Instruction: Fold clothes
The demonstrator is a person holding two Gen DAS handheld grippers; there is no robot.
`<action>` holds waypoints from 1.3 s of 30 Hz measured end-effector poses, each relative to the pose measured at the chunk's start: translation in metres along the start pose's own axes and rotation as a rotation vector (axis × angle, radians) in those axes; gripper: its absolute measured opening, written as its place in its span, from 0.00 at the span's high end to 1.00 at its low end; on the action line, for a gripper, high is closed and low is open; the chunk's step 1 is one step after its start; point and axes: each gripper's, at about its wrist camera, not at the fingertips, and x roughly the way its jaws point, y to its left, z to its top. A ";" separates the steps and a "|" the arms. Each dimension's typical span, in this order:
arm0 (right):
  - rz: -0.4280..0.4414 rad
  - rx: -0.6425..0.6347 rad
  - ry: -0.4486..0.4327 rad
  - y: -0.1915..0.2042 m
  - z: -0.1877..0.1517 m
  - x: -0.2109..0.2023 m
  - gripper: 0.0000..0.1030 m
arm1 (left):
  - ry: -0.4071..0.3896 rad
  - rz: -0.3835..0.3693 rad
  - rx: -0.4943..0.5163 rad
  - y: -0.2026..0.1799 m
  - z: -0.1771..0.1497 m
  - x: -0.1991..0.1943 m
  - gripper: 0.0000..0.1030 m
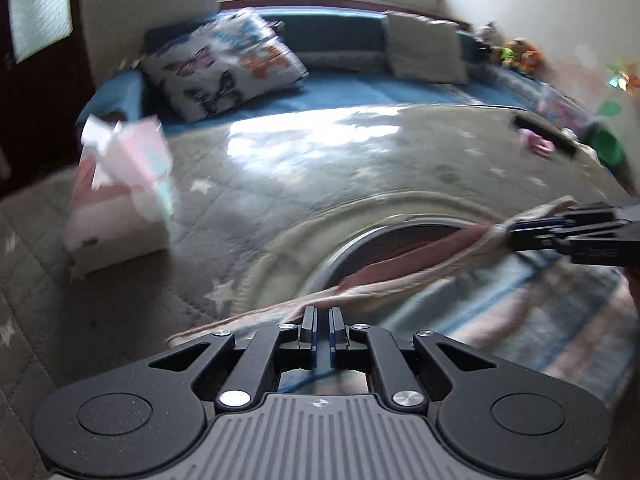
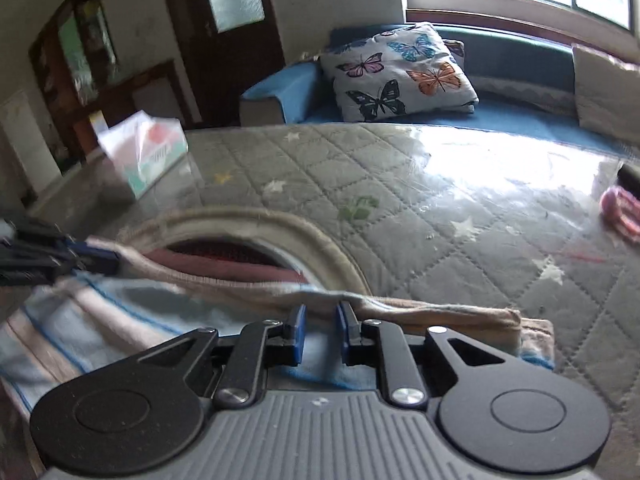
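A striped shirt (image 1: pixel 400 280), beige and pale blue with a dark red inner collar, is stretched between both grippers above the quilted table. My left gripper (image 1: pixel 322 314) is shut on the shirt's shoulder edge. It shows at the left edge of the right wrist view (image 2: pixel 100 258). My right gripper (image 2: pixel 322 312) holds the shirt (image 2: pixel 248 284) at the other shoulder edge, jaws slightly apart with cloth between them. It also shows at the right of the left wrist view (image 1: pixel 508 230).
A grey quilted table cover (image 2: pixel 440 208) with stars lies under clear plastic. A tissue box (image 2: pixel 148 152) stands at the left (image 1: pixel 120 208). A pink item (image 2: pixel 620 208) lies at the right. A blue sofa (image 2: pixel 280 92) with a butterfly pillow (image 2: pixel 400 72) stands behind.
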 end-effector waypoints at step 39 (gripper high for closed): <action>0.318 -0.500 -0.060 0.225 -0.060 -0.007 0.62 | -0.029 -0.041 -0.011 0.022 -0.025 -0.030 0.91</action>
